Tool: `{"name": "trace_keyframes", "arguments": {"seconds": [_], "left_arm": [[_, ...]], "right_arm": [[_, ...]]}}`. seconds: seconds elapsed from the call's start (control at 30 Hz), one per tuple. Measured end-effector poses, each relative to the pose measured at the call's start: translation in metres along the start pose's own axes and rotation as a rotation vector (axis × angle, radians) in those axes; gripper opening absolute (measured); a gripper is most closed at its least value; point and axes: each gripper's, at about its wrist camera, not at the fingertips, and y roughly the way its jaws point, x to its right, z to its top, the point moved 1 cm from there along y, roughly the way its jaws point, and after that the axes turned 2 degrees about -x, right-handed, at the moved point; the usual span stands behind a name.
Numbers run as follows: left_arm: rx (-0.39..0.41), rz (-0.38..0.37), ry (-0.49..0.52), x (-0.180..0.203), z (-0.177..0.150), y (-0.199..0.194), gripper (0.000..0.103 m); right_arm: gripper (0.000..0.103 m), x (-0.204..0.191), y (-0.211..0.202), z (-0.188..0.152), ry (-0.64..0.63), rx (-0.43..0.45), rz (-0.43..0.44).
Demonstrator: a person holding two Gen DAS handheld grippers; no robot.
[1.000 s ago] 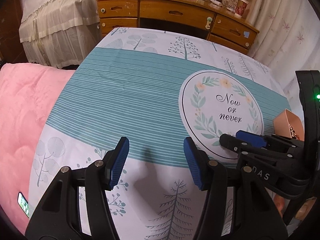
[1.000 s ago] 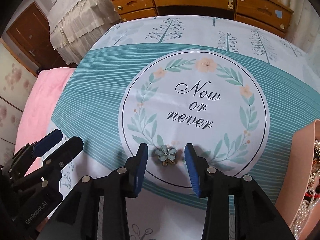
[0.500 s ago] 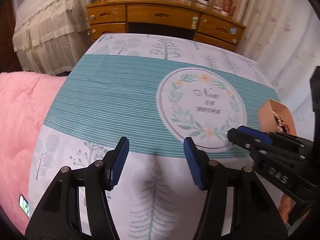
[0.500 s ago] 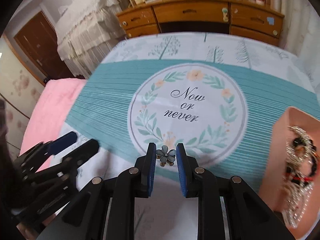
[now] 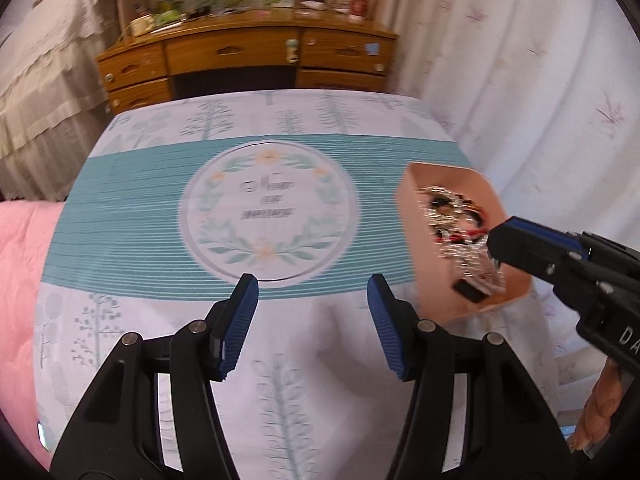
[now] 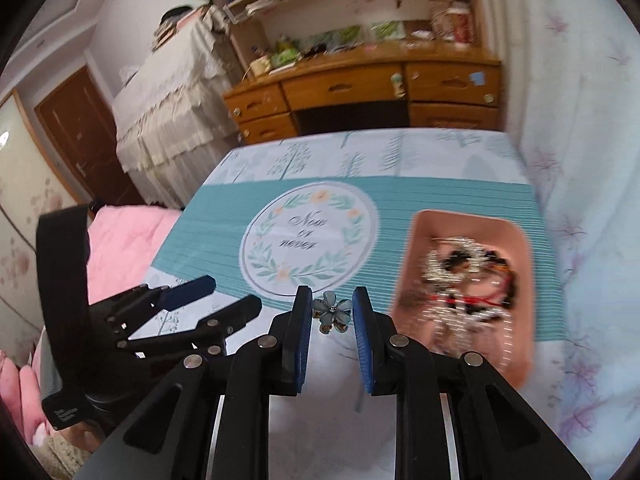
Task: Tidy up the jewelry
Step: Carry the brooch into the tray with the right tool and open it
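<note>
The right gripper (image 6: 332,312) pinches a small pale-blue flower-shaped metal clip (image 6: 331,314) between its blue ribbed pads, lifted clear of the cloth at lower centre of the right wrist view. The left gripper (image 5: 313,316) carries nothing; its fingers stand spread apart over bare cloth at lower centre of its own view.

Step in hand, as judged: carry the clip to the peach-pink rectangular plastic tray (image 6: 416,264) at the right of the frame and release it there.

- Keep the pinch firm during travel; the clip is small and appears to be gripped by its petals only.
- Bring the fingertips over the tray's open interior before releasing, preferably above a gap in the contents.
- Release low. The tray already holds a tangle of silver chains, dark beads and a red cord (image 6: 468,280) (blur prevents telling the pieces apart), and a drop from height could bounce the clip out.
- Withdraw upward so the pads do not snag a chain.
- Keep the left gripper to the left, away from the tray.

Surface: a cloth-covered table, the tablecloth (image 5: 132,216) teal-striped with white borders printed with trees and a round wreath emblem (image 5: 267,216) at centre frame.

Room: a wooden desk with drawers (image 6: 360,92) at upper centre, cluttered shelves above it, a lace-covered piece of furniture at upper left, a pink quilt (image 5: 20,264) at the left edge, pale flowered curtains at right.
</note>
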Motion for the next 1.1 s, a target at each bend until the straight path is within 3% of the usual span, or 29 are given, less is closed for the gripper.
{"name": "trace_keyframes", "arguments": {"seconds": [0.13, 0.3, 0.43, 0.73, 0.8, 0.9, 1.1], "left_arm": [[-0.01, -0.048, 0.008, 0.025, 0.002, 0.001, 0.067], [-0.028, -0.092, -0.026, 0.04, 0.004, 0.007, 0.069], [-0.029, -0.106, -0.049, 0.046, 0.007, 0.011, 0.072], [-0.017, -0.06, -0.083, 0.046, 0.011, 0.018, 0.079], [-0.018, -0.051, -0.095, 0.042, 0.011, 0.019, 0.079], [-0.021, -0.046, -0.11, 0.037, 0.011, 0.02, 0.08], [-0.032, -0.044, -0.112, 0.034, 0.008, 0.019, 0.08]], "right_arm": [[0.02, 0.028, -0.027, -0.01, 0.037, 0.024, -0.015], [0.02, 0.063, -0.039, -0.024, 0.089, 0.015, -0.024], [0.02, 0.079, -0.025, -0.031, 0.128, -0.02, -0.009], [0.022, 0.091, 0.013, -0.041, 0.187, -0.121, 0.1], [0.028, 0.093, 0.019, -0.042, 0.209, -0.136, 0.116], [0.036, 0.095, 0.021, -0.041, 0.24, -0.122, 0.135], [0.036, 0.091, 0.014, -0.038, 0.24, -0.092, 0.119]]}}
